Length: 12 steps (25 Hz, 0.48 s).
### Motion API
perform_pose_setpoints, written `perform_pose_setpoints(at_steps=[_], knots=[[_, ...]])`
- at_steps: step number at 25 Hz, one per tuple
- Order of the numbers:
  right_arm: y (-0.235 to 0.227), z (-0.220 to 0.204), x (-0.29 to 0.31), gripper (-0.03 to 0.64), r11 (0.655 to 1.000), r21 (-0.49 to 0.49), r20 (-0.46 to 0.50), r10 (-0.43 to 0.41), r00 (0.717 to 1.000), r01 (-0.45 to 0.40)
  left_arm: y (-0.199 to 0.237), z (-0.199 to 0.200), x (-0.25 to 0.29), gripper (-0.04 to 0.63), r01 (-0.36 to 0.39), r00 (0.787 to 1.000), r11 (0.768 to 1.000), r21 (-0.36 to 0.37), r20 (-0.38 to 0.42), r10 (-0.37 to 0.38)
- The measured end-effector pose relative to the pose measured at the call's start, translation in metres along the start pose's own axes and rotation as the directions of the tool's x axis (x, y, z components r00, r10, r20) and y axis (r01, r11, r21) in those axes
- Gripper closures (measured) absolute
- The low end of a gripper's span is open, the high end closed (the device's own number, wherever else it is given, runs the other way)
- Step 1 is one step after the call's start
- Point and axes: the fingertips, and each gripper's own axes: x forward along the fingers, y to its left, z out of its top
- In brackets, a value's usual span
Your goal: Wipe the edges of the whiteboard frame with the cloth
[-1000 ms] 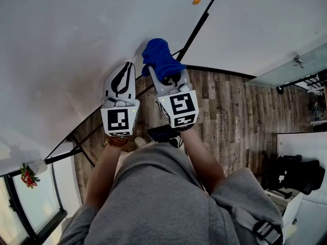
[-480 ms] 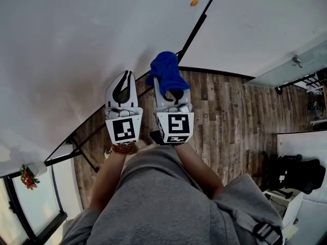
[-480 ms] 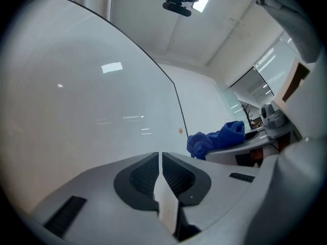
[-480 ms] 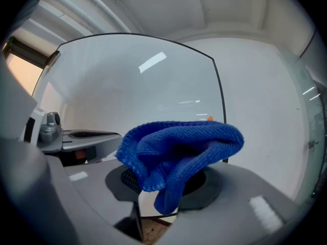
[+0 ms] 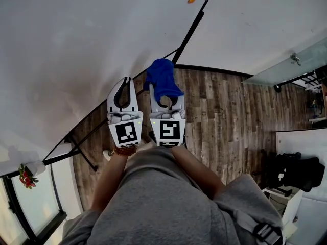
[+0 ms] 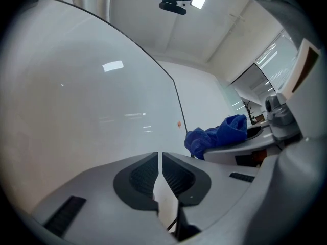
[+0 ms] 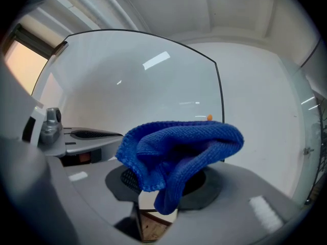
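A blue cloth [image 5: 162,78] bunches out of my right gripper [image 5: 166,97], which is shut on it. From the right gripper view the blue cloth [image 7: 176,152] drapes over both jaws and hides their tips. The whiteboard [image 5: 76,50] fills the upper left, and its thin black frame edge [image 5: 191,28] runs diagonally just beyond the cloth, apart from it. My left gripper [image 5: 122,92] sits beside the right one, shut with nothing in it. In the left gripper view my left gripper [image 6: 160,160] has its pads together, with the cloth [image 6: 217,135] off to the right.
An orange magnet [image 5: 190,0] sticks on the board near the frame. The black stand legs [image 5: 76,146] reach down at lower left. Wooden floor [image 5: 230,121] lies below. A glass partition [image 5: 291,65] and dark bags [image 5: 294,172] are to the right.
Both grippers have drawn back toward my body, and the cloth has come away from the frame edge. The right gripper keeps hold of the cloth.
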Motion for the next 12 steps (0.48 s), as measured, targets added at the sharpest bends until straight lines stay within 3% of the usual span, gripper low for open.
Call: perform_pose_setpoints(at_steps=[7,12], knots=[[0.010,-0.013,-0.001,0.460,0.999,-0.016,-0.011,0.040,0.999,-0.040,0.007,-0.026,-0.009,0.571,-0.004,1.000,1.000,0.016,-0.026,0.004],[-0.012,-0.023,0.001,0.462,0.998,0.052,-0.037,-0.016,0.999,0.018,0.009,-0.034,-0.008,0.571,0.009,0.999,1.000,0.021,-0.050,-0.008]])
